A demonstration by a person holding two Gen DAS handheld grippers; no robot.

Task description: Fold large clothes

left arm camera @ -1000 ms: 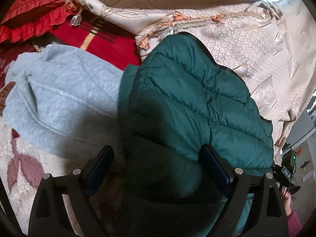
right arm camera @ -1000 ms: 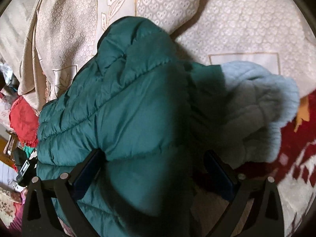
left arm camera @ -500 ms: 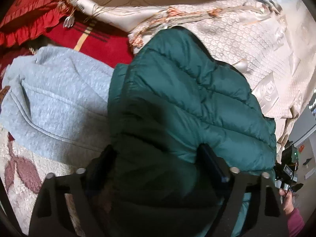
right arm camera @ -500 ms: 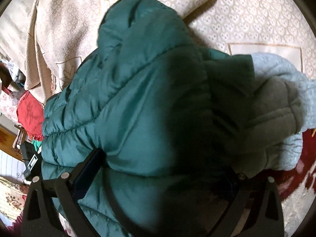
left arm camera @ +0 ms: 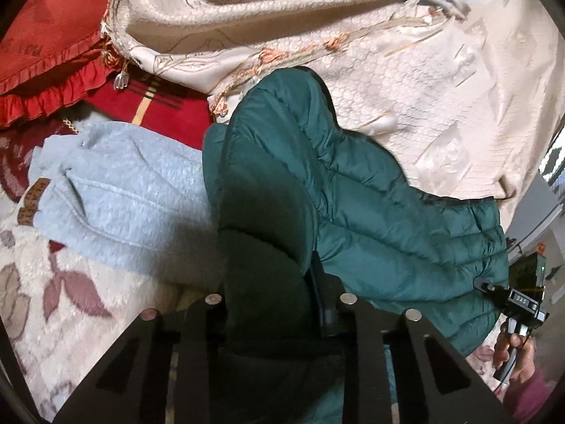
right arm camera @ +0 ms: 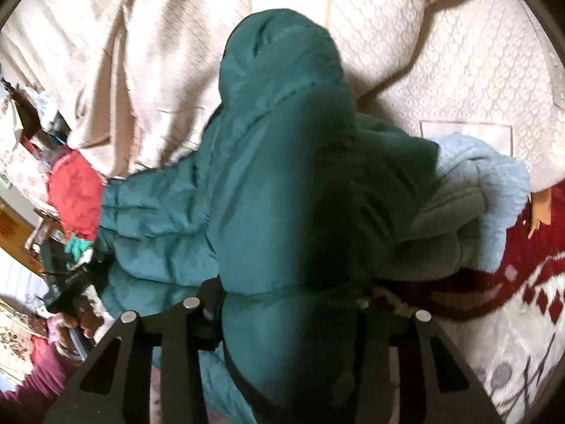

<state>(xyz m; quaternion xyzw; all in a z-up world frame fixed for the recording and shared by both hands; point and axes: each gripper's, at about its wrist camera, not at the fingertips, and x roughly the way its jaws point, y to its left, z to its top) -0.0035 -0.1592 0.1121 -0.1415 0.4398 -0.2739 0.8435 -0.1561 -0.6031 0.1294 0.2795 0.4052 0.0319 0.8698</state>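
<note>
One cream patterned bedspread covers the far side of the bed, w/ a fringed edge folded back over one red blanket. One red ruffled pillow sits at the bed's far left corner in the left wrist view. One green puffer jacket lies across the middle of the bed, partly on the bedspread, its near edge bunched up toward both cameras. One light blue fleece garment lies beside it, touching, the jacket overlapping its edge; a brown label shows at the fleece's left end. Near part of the bed shows a floral cover. Two grippers: left gripper narrowed and pinching a jacket fold; right gripper likewise clamped on a jacket fold, fabric bulging betw. the fingers.
</note>
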